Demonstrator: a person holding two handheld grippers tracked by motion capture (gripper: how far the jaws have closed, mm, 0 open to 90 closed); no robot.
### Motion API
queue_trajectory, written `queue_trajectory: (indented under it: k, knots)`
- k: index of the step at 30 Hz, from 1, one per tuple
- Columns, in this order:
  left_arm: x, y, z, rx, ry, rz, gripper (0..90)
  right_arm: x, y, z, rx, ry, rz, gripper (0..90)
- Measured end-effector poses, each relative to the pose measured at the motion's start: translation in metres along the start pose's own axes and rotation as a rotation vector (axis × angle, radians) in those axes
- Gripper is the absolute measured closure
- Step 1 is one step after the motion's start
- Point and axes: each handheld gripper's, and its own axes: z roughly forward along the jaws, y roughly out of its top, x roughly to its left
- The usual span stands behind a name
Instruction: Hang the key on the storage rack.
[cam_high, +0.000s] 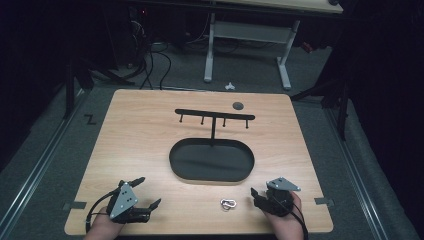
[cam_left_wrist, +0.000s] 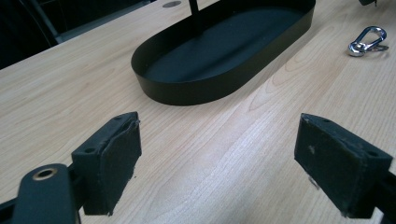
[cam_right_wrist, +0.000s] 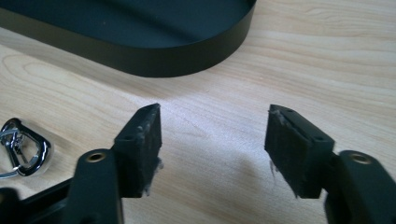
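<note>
A silver carabiner clip (cam_high: 228, 204) lies on the wooden table (cam_high: 140, 135) near its front edge, between my two grippers. My left gripper (cam_high: 150, 190) rests at the front left, open, with bare wood between its jaws (cam_left_wrist: 219, 135). In its view the clip (cam_left_wrist: 369, 41) lies far off to the upper right. My right gripper (cam_high: 256, 196) sits just right of the clip, open and holding nothing (cam_right_wrist: 215, 126). The clip (cam_right_wrist: 21, 149) lies to the left, outside its left jaw. A black oval tray (cam_high: 175, 172) stands behind the clip.
A black T-shaped rack (cam_high: 215, 116) with several small hooks rises from the tray's far rim. A small dark disc (cam_high: 238, 105) lies on the table behind it. The tray wall (cam_left_wrist: 201, 88) (cam_right_wrist: 163, 60) stands close ahead of both grippers. Beyond the table is a dark floor with cables and desk legs.
</note>
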Motion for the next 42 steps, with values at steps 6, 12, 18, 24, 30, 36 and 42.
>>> queue_trajectory:
  k: [6,12,18,24,30,36,42]
  knots:
    - [0.000,0.001,0.002,0.004,-0.003,-0.002,15.2,-0.003,-0.002,-0.002,-0.025,0.002,0.013,30.8]
    - [0.001,0.001,0.002,0.001,-0.002,-0.005,15.2,-0.003,-0.002,-0.003,-0.037,-0.012,-0.012,30.8]
    - [0.000,0.001,0.001,-0.001,-0.005,-0.004,15.2,-0.002,-0.003,-0.004,-0.066,0.024,0.006,31.2]
    - [0.000,0.001,0.001,-0.008,-0.007,0.001,15.2,0.000,-0.002,-0.007,-0.123,0.036,0.006,32.3]
    - [-0.001,0.001,0.001,-0.009,-0.013,0.002,15.2,0.003,0.004,-0.013,-0.137,-0.003,-0.040,32.6]
    - [-0.001,0.001,0.001,-0.008,-0.018,0.008,15.2,0.006,0.005,-0.013,-0.101,0.000,-0.074,32.0]
    - [-0.001,0.001,0.001,-0.007,-0.019,0.007,15.2,0.010,0.007,-0.010,-0.064,0.009,-0.084,27.6]
